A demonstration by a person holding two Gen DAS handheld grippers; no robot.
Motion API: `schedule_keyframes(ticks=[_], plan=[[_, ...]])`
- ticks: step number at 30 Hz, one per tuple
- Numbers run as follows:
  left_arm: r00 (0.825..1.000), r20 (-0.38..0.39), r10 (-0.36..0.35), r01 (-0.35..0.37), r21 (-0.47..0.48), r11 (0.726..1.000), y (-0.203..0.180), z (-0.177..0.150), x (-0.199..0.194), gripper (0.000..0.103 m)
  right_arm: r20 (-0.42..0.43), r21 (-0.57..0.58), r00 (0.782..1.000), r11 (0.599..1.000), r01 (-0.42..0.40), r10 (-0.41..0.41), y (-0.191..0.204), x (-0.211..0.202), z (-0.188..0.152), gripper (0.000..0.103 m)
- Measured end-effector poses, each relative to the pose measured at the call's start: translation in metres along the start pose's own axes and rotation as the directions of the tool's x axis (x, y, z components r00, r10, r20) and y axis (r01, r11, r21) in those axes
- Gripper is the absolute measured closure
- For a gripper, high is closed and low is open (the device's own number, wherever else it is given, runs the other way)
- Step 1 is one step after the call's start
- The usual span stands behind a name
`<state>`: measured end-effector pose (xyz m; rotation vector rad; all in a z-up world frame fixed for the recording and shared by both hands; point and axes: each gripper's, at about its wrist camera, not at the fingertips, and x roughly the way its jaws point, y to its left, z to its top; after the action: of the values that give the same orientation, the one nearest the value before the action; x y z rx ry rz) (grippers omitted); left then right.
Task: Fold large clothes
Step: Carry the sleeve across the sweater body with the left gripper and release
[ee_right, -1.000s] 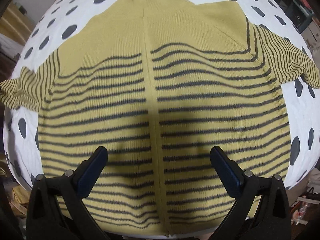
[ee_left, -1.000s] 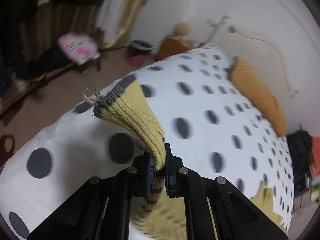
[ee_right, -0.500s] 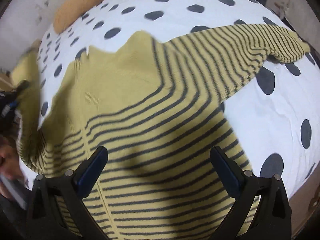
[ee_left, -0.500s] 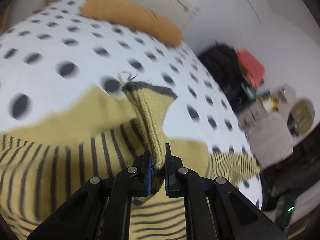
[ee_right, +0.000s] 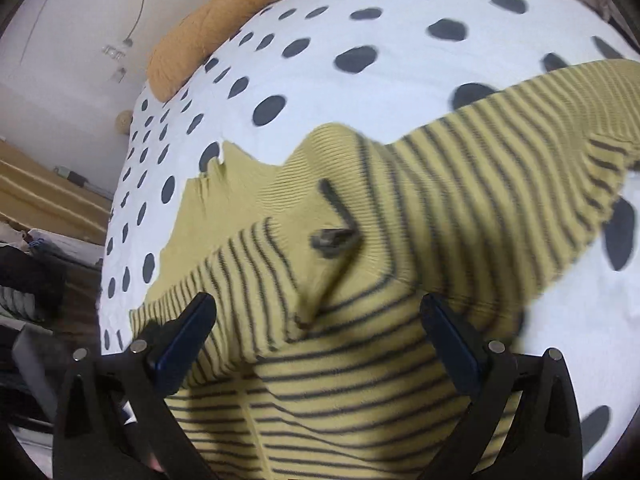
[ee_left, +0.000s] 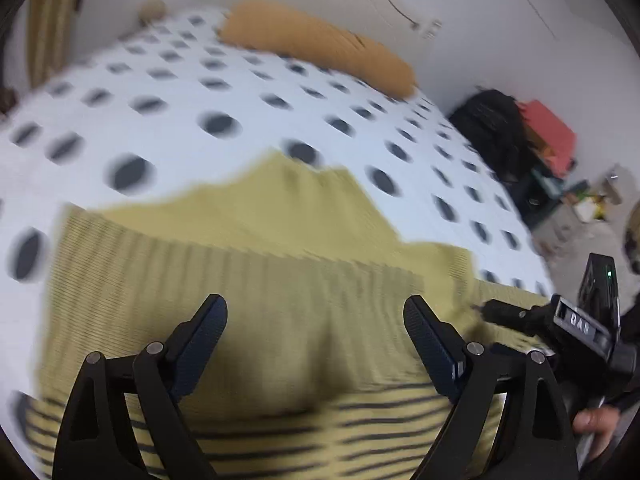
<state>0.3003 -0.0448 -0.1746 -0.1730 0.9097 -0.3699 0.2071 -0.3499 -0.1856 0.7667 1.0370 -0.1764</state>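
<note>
A yellow knit sweater with dark stripes (ee_right: 360,380) lies flat on the polka-dot bed; it also shows in the left wrist view (ee_left: 280,272). Its left sleeve (ee_right: 256,280) lies folded across the body, with the dark cuff (ee_right: 332,238) near the chest. The right sleeve (ee_right: 560,128) stretches out to the right. My left gripper (ee_left: 316,340) is open and empty just above the sweater. My right gripper (ee_right: 318,340) is open and empty above the lower body, and it also shows in the left wrist view (ee_left: 560,320).
The bed has a white cover with dark dots (ee_left: 180,92). An orange pillow (ee_left: 316,44) lies at the head by the wall. A black bag and a red box (ee_left: 520,136) stand on the floor to the right.
My left gripper carried the sleeve cuff across the sweater, then opened and let it go. The sleeve now lies folded over the body. My right gripper stayed open and swung its view leftward.
</note>
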Motion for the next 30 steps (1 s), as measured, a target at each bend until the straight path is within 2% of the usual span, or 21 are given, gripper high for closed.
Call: schedule_keyframes(ticks=[1, 2, 4, 5, 6, 7, 8, 9, 11, 14, 16, 18, 19, 21, 25, 26, 27, 28, 30], plan=[[0.998, -0.007, 0.069, -0.069, 0.027, 0.997, 0.012, 0.005, -0.002, 0.012, -0.014, 0.007, 1.0, 1.0, 0.018, -0.018, 0.005, 0.01, 0.003, 0.002], [0.991, -0.034, 0.128, -0.126, 0.055, 0.99, 0.03, 0.011, 0.001, 0.012, -0.041, 0.018, 0.997, 0.997, 0.071, -0.071, 0.01, 0.025, 0.007, 0.002], [0.976, -0.094, 0.199, -0.193, 0.067, 0.979, 0.055, 0.01, 0.012, 0.012, -0.076, 0.032, 0.993, 0.995, 0.098, -0.095, 0.013, 0.042, 0.008, 0.009], [0.969, -0.115, 0.221, -0.215, 0.063, 0.975, 0.066, 0.008, 0.018, 0.012, -0.092, 0.033, 0.992, 0.996, 0.086, -0.083, 0.013, 0.053, 0.01, 0.021], [0.962, -0.134, 0.237, -0.231, 0.057, 0.971, 0.076, 0.005, 0.023, 0.012, -0.103, 0.018, 0.992, 0.997, 0.078, -0.076, 0.014, 0.06, 0.009, 0.044], [0.956, -0.156, 0.249, -0.245, 0.045, 0.968, 0.085, 0.003, 0.028, 0.012, -0.113, -0.005, 0.991, 0.997, 0.074, -0.074, 0.017, 0.066, 0.009, 0.055], [0.954, -0.166, 0.251, -0.248, 0.037, 0.968, 0.094, 0.0, 0.031, 0.012, -0.131, -0.045, 0.989, 0.997, 0.067, -0.073, 0.021, 0.072, 0.008, 0.079], [0.952, -0.178, 0.251, -0.25, 0.028, 0.968, 0.099, -0.002, 0.034, 0.012, -0.136, -0.066, 0.988, 0.996, 0.067, -0.075, 0.023, 0.073, 0.006, 0.093], [0.948, -0.195, 0.252, -0.252, 0.026, 0.967, 0.101, -0.006, 0.04, 0.012, -0.112, -0.093, 0.99, 0.993, 0.07, -0.081, 0.022, 0.067, 0.005, 0.093], [0.947, -0.189, 0.26, -0.252, 0.065, 0.966, 0.096, -0.009, 0.042, 0.012, -0.078, -0.092, 0.996, 0.995, 0.033, -0.041, 0.009, 0.047, 0.003, 0.093], [0.946, -0.186, 0.264, -0.253, 0.08, 0.964, 0.092, -0.011, 0.042, 0.012, -0.047, -0.097, 0.997, 0.994, 0.057, -0.061, -0.001, 0.032, 0.0, 0.093], [0.941, -0.201, 0.271, -0.262, 0.07, 0.963, 0.094, -0.014, 0.051, 0.011, -0.018, -0.1, 0.992, 0.987, 0.125, -0.128, -0.015, 0.028, -0.004, 0.093], [0.935, -0.209, 0.286, -0.277, 0.072, 0.958, 0.095, -0.017, 0.057, 0.01, -0.025, -0.094, 0.989, 0.985, 0.143, -0.146, -0.023, 0.032, -0.005, 0.093], [0.926, -0.215, 0.309, -0.298, 0.082, 0.951, 0.097, -0.017, 0.065, 0.007, -0.077, -0.094, 0.988, 0.987, 0.127, -0.135, -0.037, 0.049, -0.005, 0.093], [0.919, -0.218, 0.327, -0.316, 0.084, 0.945, 0.096, -0.017, 0.068, 0.005, -0.06, -0.185, 0.99, 0.976, 0.117, -0.13, -0.029, 0.043, -0.004, 0.085], [0.919, -0.22, 0.326, -0.315, 0.083, 0.945, 0.096, -0.017, 0.068, 0.005, -0.064, -0.179, 0.991, 0.978, 0.105, -0.118, -0.033, 0.035, -0.003, 0.08], [0.919, -0.221, 0.325, -0.315, 0.082, 0.946, 0.097, -0.017, 0.068, 0.005, -0.051, -0.149, 0.992, 0.983, 0.104, -0.113, -0.041, 0.022, -0.001, 0.071], [0.919, -0.222, 0.327, -0.316, 0.082, 0.945, 0.097, -0.017, 0.068, 0.004, -0.028, -0.124, 0.994, 0.987, 0.106, -0.11, -0.049, 0.011, -0.001, 0.068], [0.915, -0.224, 0.334, -0.324, 0.083, 0.942, 0.096, -0.017, 0.07, 0.003, 0.057, -0.068, 0.99, 0.989, 0.135, -0.131, -0.078, -0.028, 0.003, 0.044]])
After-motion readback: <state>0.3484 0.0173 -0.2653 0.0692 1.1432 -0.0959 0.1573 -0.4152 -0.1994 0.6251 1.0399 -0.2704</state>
